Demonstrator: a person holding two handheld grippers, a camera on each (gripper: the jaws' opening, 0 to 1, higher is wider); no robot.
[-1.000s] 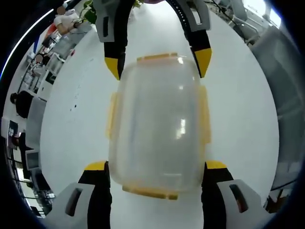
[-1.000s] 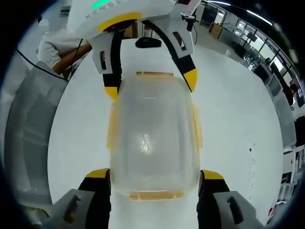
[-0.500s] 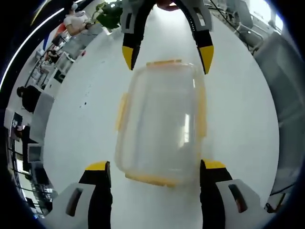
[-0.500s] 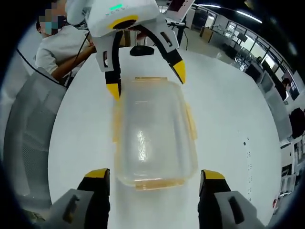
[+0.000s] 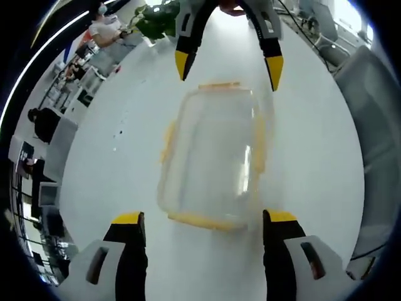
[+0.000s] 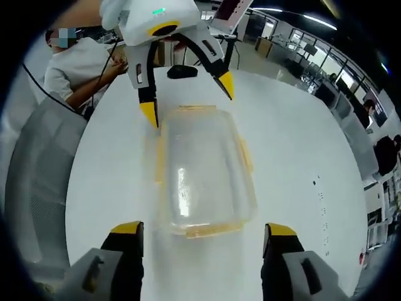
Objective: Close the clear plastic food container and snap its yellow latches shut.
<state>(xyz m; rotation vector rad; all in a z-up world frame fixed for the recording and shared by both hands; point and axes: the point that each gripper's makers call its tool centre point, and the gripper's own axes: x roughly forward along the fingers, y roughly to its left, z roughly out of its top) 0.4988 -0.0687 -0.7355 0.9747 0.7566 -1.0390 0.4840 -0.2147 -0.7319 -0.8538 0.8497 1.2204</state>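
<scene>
Container (image 5: 216, 157), clear plastic with its lid seated on top, lies flat on the white desk (image 5: 113, 182), lined up between the two tools. Nearest in the left gripper view, the left hand-held gripper (image 5: 203, 219) has its jaws spread wide, tips just short of the container's near end and touching nothing. In the right gripper view the right hand-held gripper (image 6: 203, 226) is likewise spread and empty at the container's opposite short end. Yellow latches (image 5: 205, 220) run along that near short edge, along both long sides and along the far short edge; whether any is snapped home cannot be judged, though the side ones appear to stand slightly out from the wall. Long axis of the container runs straight from one gripper toward the other, short ends facing the jaws, with a slight skew in the left gripper view. Beyond the container, a person in a light top (image 6: 75, 69) sits at the desk's far edge. Risk assessment: the container is light and unrestrained on a smooth desk, so pressure on one latch from one end would likely slide or pivot it rather than close the latch; the opposing gripper should brace it. Uneven pressing could also lift the lid at the other end.
</scene>
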